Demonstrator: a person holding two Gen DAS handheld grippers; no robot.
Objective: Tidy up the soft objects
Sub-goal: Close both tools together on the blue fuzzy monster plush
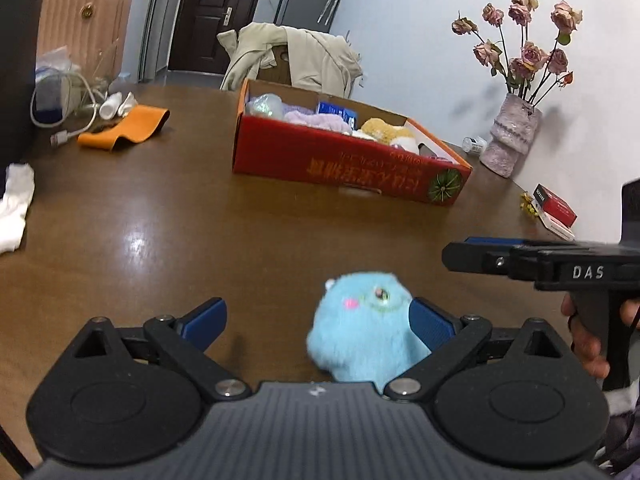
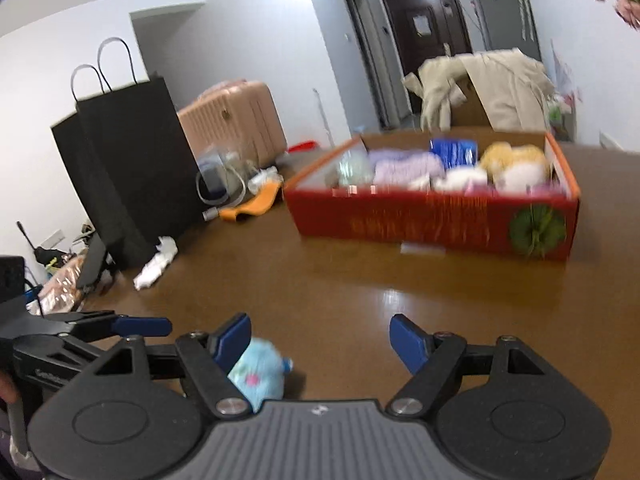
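A light blue plush toy (image 1: 360, 328) lies on the brown table (image 1: 160, 220), against the right finger of my open left gripper (image 1: 318, 318), not clamped. It also shows in the right wrist view (image 2: 260, 372), just beside the left finger of my open, empty right gripper (image 2: 320, 340). The right gripper (image 1: 480, 248) appears in the left wrist view to the right of the toy. A red cardboard box (image 1: 344, 160) holds purple, yellow and white soft items and stands farther back; it also shows in the right wrist view (image 2: 432, 224).
A white cloth (image 1: 14, 208) lies at the left edge, an orange strap (image 1: 124, 128) and cables behind it. A vase of dried roses (image 1: 512, 132) and a red pack (image 1: 556, 208) stand at right. A black paper bag (image 2: 128, 168) stands at left.
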